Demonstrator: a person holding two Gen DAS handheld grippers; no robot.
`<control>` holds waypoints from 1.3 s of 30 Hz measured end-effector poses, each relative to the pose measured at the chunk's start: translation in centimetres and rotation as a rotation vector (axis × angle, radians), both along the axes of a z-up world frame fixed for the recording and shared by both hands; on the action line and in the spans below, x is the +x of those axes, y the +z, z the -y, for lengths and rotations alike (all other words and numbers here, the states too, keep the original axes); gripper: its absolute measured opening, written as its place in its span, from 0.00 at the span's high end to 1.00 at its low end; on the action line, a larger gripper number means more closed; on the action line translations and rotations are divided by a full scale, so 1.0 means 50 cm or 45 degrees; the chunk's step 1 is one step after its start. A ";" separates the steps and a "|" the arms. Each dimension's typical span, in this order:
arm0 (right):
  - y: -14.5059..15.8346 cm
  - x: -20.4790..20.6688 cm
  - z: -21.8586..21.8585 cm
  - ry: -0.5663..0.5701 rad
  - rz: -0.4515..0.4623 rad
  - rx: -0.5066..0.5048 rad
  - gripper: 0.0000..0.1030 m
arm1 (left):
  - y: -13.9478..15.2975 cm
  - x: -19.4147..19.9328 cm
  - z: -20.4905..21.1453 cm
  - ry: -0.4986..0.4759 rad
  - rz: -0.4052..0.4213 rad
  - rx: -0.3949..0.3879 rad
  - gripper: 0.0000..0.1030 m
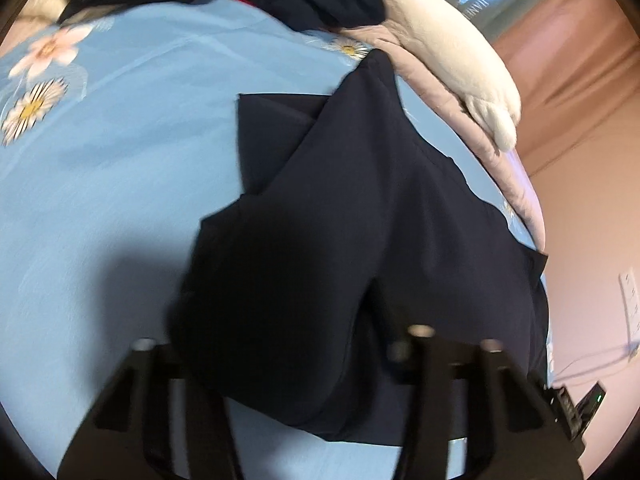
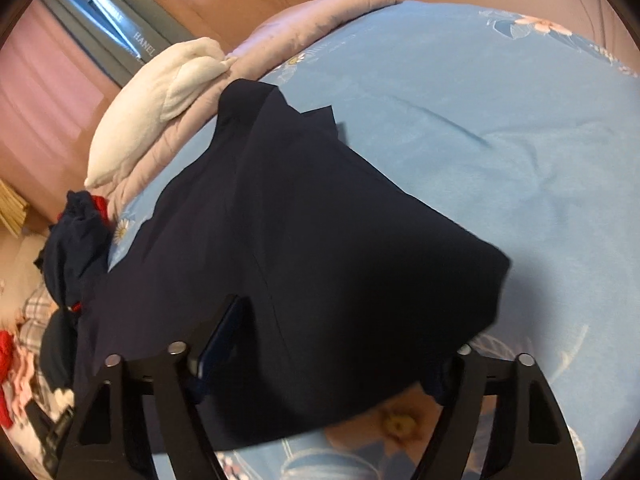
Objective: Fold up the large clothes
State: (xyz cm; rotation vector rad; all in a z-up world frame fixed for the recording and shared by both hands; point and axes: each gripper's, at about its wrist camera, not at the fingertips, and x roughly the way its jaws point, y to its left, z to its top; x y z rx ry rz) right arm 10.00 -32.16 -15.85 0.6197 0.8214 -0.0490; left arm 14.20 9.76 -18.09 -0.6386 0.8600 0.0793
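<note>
A dark navy garment (image 1: 360, 216) drapes over both hand-held grippers, left (image 1: 280, 360) and right (image 2: 320, 360), above the blue floral bed (image 2: 500, 140) ahead; whether either grips it cannot be told.

Navy garment (image 1: 360, 208); light-blue daisy-print sheet (image 1: 120, 184); white pillow (image 1: 452, 60); pink quilt (image 2: 320, 12).

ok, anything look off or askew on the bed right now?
The dark navy garment isn't squared: its far end shows staggered, offset layers with a corner poking out. It also runs up against the pink quilt at the bed's edge. A heap of unfolded clothes sits beside it. No damage or spills visible.
</note>
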 end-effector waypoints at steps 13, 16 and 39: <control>0.113 -0.141 -0.023 0.000 0.187 -0.196 0.85 | 0.087 -0.148 0.042 0.050 0.021 0.138 0.87; 0.119 -0.200 -0.016 -0.006 0.203 -0.210 0.85 | 0.101 -0.220 0.055 0.020 0.007 0.178 0.87; 0.133 -0.308 -0.020 0.026 0.204 -0.363 0.85 | 0.057 -0.368 0.098 -0.055 -0.073 0.330 0.83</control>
